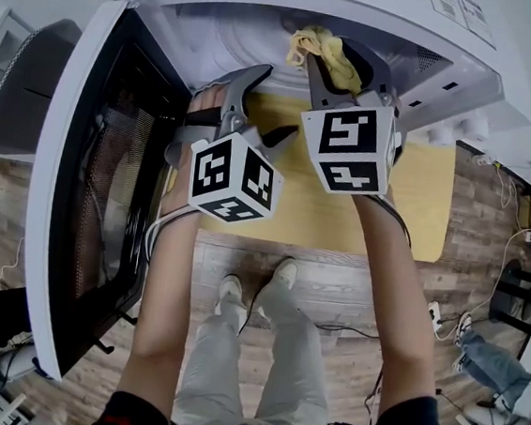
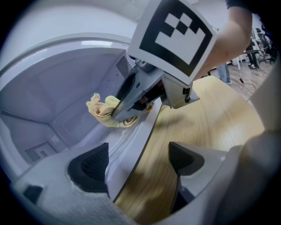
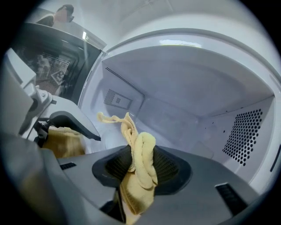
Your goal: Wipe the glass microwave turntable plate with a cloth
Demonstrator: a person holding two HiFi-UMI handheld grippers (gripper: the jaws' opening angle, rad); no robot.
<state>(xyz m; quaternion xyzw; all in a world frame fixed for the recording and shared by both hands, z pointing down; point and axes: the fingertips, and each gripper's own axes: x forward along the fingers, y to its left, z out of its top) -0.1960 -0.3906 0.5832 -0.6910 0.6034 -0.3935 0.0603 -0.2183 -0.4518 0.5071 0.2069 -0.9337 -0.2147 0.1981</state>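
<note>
Pale wood floor [image 1: 351, 291] underfoot, a light wooden table [image 1: 422, 200] in front of me, and on it the white microwave [image 1: 268, 9] with its dark door [image 1: 107, 190] swung wide to my left. Both my arms are reaching into the mouth of the oven.

Right gripper [image 3: 142, 166] first: it's inside the cavity, jaws clamped on a bunched yellow cloth [image 1: 322, 51]. The cloth sits squeezed between the two ribbed pads [image 3: 169, 167], with a twisted tail poking out past the tips toward the back wall and the rest hanging below. The perforated side wall [image 3: 246, 136] is off to that gripper's right.

Left gripper [image 2: 138, 163] now: jaws wide apart, nothing held. It sits at the front lip of the microwave, so the white lower edge runs between the pads, one pad over the cavity floor and the other over the tabletop.

The glass turntable plate [image 2: 120, 151] is tough to pick out. All I get is a faint clear curved rim on the cavity floor, just beside my left gripper's inner pad, below and in front of the cloth. Whether the cloth is touching the glass, I can't tell.
</note>
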